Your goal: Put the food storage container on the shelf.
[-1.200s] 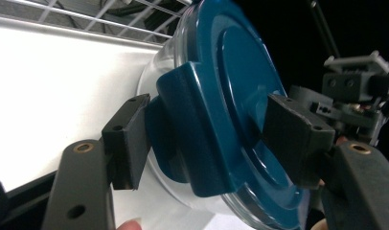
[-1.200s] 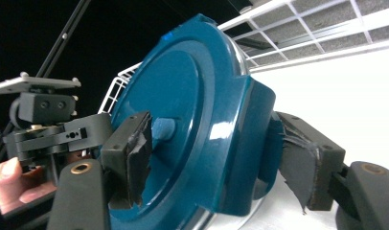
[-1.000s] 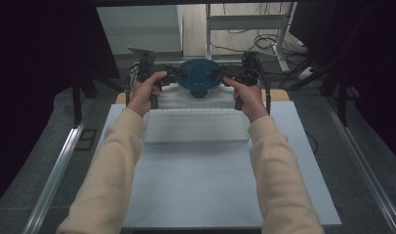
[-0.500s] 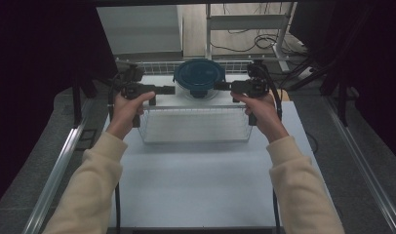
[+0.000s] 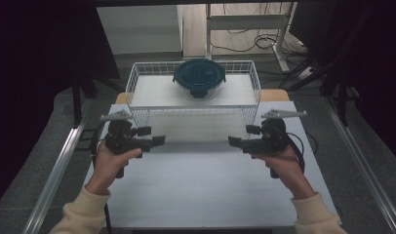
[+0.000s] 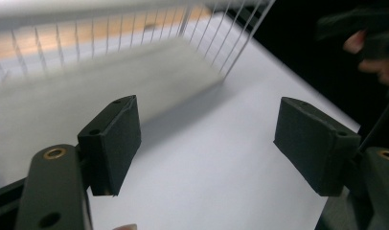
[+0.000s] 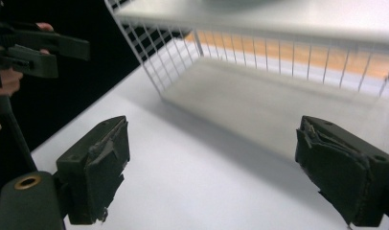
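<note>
Now that both hands have drawn back, the container (image 5: 199,78) rests inside the wire basket (image 5: 137,78). The left gripper (image 5: 157,141) and right gripper (image 5: 235,142), jaws just opened and empty, hover near the basket; placement looks complete.

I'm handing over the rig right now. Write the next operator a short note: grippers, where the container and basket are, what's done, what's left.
Left gripper: jaws open, nothing between them, over the white table in front of the basket.
Right gripper: the same, open with nothing held, on the other side.
Wire basket: at the far end of the table.
Lidded blue container: sits inside the basket, lid on, apart from both grippers.
Done: container is in the basket.
Left: nothing obvious; check the container sits stably.
</note>
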